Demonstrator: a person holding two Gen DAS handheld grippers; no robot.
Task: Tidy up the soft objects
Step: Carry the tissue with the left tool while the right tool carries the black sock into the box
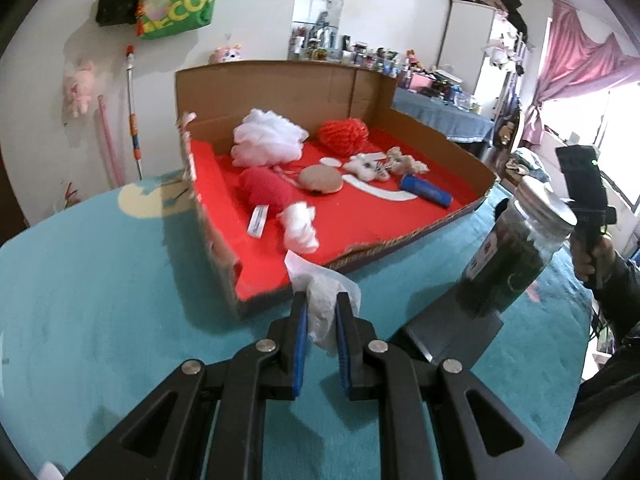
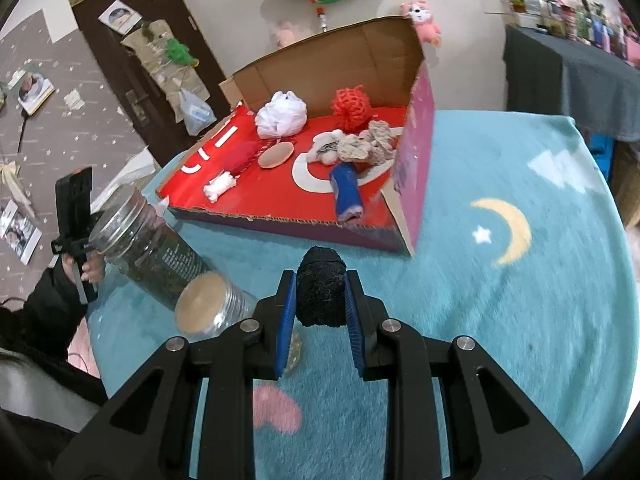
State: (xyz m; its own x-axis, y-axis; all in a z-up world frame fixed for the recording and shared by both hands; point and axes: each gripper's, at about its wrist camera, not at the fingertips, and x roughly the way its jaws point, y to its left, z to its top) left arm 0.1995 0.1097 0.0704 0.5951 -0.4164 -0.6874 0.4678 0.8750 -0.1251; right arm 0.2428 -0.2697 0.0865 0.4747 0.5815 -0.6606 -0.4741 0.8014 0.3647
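The left gripper (image 1: 322,312) is clamped on a crumpled white plastic wad (image 1: 325,304), its blue pads pressed tight against it above a teal tablecloth (image 1: 100,300). The right gripper (image 2: 320,298) pinches a black fuzzy ball (image 2: 320,292), its pads closed against the ball's sides over the same cloth, where a yellow moon and white star (image 2: 508,232) lie to its right.

Just left of the right gripper stands a jar with a tan lid (image 2: 204,306), and beyond it a tall jar of dark contents (image 2: 160,252) with a metal screw cap; its label print is too small to read.

Ahead of both grippers sits an open cardboard box (image 1: 280,80) with a red floor bearing white lettering, only partly visible. Inside lie a white plastic bundle (image 1: 268,140), a red mesh pouf (image 1: 344,132), a red knitted piece (image 1: 264,190), a tan round pad (image 1: 320,180), a blue roll (image 1: 426,192) and beige scraps (image 2: 368,142).

On the far wall hangs a green bag (image 1: 180,4) printed "MEG" and "ECO".
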